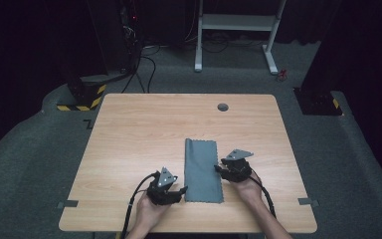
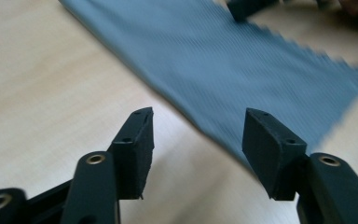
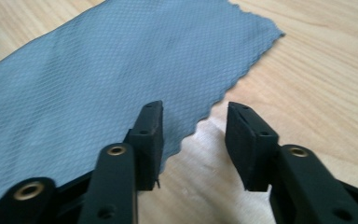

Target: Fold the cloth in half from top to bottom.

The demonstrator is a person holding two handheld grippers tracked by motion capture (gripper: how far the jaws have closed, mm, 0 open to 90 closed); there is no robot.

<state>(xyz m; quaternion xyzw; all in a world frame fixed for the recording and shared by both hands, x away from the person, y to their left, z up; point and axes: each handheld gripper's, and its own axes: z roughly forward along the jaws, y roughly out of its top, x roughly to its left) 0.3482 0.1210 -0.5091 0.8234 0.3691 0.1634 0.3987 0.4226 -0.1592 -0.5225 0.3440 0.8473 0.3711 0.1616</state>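
A grey-blue cloth (image 1: 203, 169) lies flat as a long folded strip on the wooden table (image 1: 144, 124), near its front edge. My left gripper (image 1: 183, 190) sits at the strip's near left corner. In the left gripper view its jaws (image 2: 198, 126) stand open just above the cloth (image 2: 223, 60) edge, with nothing pressed between them. My right gripper (image 1: 220, 166) is at the strip's right edge, about halfway along. In the right gripper view its jaws (image 3: 195, 121) are open and straddle the cloth's (image 3: 98, 79) zigzag-cut edge without pinching it.
A round cable hole (image 1: 222, 106) sits near the table's far edge. Tape marks (image 1: 68, 203) lie at both front corners. Beyond the table stand a white desk frame (image 1: 238, 30) and dark equipment with a striped base (image 1: 87, 94) on grey carpet.
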